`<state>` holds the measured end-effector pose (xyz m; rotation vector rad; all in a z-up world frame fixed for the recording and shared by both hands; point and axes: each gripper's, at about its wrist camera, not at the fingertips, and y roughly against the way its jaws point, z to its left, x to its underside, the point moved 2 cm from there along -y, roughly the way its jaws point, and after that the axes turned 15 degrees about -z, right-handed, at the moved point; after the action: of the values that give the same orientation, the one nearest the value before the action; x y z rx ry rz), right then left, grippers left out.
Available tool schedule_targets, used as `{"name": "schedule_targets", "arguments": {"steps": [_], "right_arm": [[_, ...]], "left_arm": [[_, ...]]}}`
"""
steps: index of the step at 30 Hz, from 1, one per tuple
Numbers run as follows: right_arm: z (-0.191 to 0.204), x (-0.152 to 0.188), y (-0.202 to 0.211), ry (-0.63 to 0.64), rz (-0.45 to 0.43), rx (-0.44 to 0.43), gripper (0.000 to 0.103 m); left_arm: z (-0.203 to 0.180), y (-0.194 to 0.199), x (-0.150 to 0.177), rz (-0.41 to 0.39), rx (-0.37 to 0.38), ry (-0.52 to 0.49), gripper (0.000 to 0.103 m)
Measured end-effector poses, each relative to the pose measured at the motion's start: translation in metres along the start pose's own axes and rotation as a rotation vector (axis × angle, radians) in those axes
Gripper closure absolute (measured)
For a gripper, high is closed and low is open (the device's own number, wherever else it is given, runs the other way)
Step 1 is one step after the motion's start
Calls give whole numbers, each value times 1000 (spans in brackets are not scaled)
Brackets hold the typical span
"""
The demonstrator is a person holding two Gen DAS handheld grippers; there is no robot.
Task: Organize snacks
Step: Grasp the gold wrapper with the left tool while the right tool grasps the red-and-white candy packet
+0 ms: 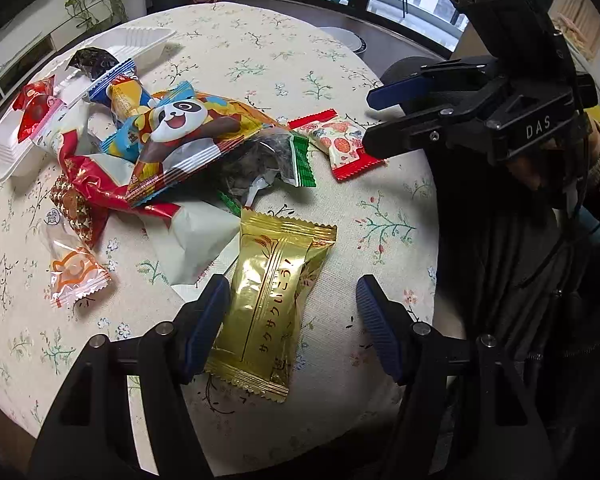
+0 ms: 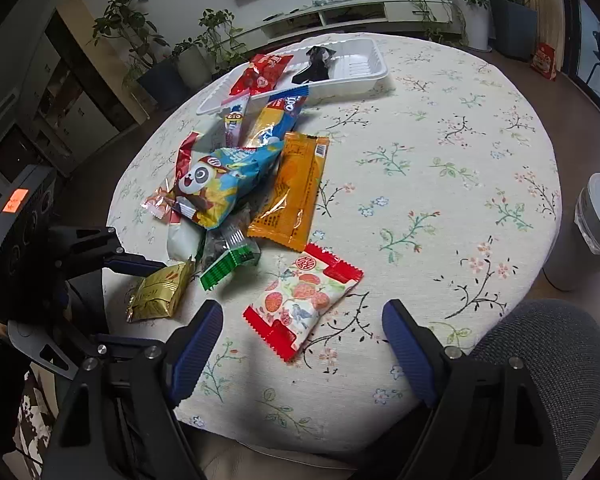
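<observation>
My left gripper (image 1: pixel 290 312) straddles the gold packet (image 1: pixel 270 300) lying on the counter (image 1: pixel 380 60), its long axis running along my fingers (image 1: pixel 208 316), half-spread and not yet pinching it.

Floral tablecloth (image 2: pixel 440 184) lies beneath the gripper. Grey bin (image 2: pixel 592 232) stands to its right, off the table. Potted plants (image 2: pixel 148 44) and low shelf (image 2: pixel 364 16) stand far ahead.

Black grippers, ribbed blue fingers (image 1: pixel 374 320), silver screws, "DAS" marking.
</observation>
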<state>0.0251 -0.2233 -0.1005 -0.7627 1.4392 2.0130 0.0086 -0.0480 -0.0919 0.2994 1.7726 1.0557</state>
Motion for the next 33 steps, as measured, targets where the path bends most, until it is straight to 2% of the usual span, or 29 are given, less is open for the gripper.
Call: {"name": "schedule_targets", "arguments": {"steps": [3, 6, 10, 16, 20, 25, 33], "right_arm": [[6, 0, -3, 25, 2, 14, 22], [9, 2, -9, 18, 23, 18, 31], [10, 5, -17, -1, 49, 25, 36], [14, 3, -25, 6, 57, 64, 36], [16, 2, -27, 30, 67, 85, 38], [17, 1, -28, 65, 76, 111, 46], [19, -1, -33, 97, 89, 120, 50]], "left_arm": [[0, -6, -2, 20, -34, 30, 39], [7, -13, -4, 11, -57, 121, 39], [14, -14, -5, -1, -89, 207, 39], [18, -12, -4, 7, -106, 205, 46], [15, -13, -4, 9, -129, 203, 46], [15, -8, -1, -7, -146, 248, 53], [14, -5, -2, -2, -155, 263, 63]]}}
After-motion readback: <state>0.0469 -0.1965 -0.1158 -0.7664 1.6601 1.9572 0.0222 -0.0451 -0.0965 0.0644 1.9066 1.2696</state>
